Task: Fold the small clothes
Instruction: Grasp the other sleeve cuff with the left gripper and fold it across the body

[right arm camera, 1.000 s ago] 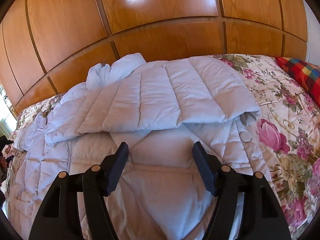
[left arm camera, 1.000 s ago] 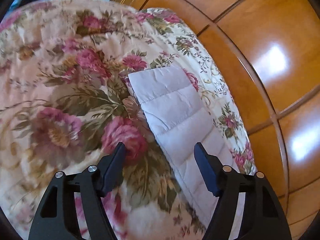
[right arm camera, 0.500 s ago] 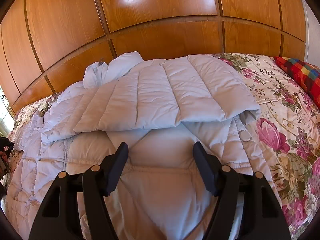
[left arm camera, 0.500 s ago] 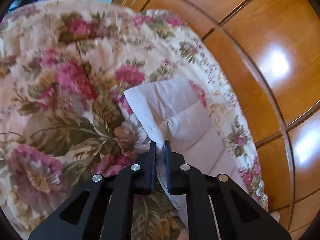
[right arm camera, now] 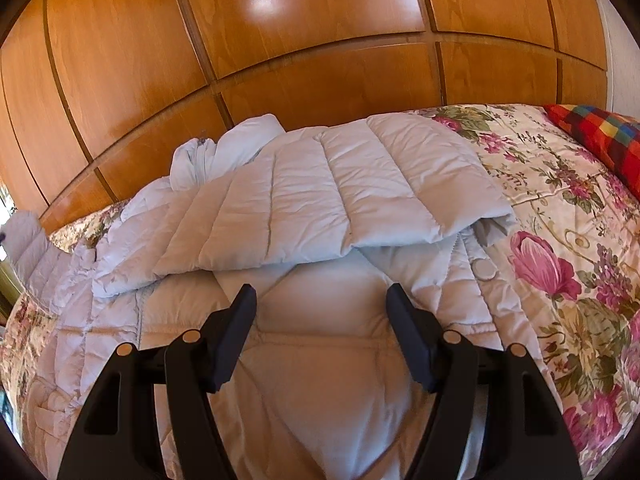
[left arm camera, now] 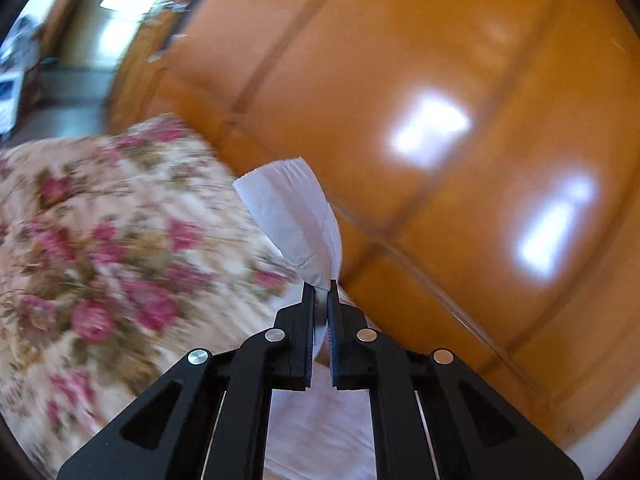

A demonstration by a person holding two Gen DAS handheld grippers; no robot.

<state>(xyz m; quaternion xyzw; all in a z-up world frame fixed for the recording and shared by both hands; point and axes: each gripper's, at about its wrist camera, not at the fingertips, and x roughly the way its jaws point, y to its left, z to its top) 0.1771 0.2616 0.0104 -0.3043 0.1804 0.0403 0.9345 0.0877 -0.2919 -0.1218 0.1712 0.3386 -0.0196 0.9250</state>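
Item: pale quilted jacket (right arm camera: 320,208), lying spread on a bed under a floral bedspread (right arm camera: 568,240), against a glossy wooden panelled wall (right arm camera: 320,40).

Condition, right wrist view: one quilted part is folded across the body of the jacket, its edge running from lower left to upper right; a bunched portion rises at the far side near the wall. A round snap (right arm camera: 485,269) shows on the right front edge. A checked red cushion (right arm camera: 600,136) sits at the far right of the bed.

Right gripper (right arm camera: 320,304): fingers stand wide apart above the jacket's lower middle, nothing between them.

Left gripper (left arm camera: 320,292): fingers pressed nearly together on a sleeve end (left arm camera: 296,216) of the jacket, which stands up beyond the fingertips, clear of the bedspread, with the wall behind. This view is motion-blurred. The same sleeve appears raised at the far left edge of the right wrist view.
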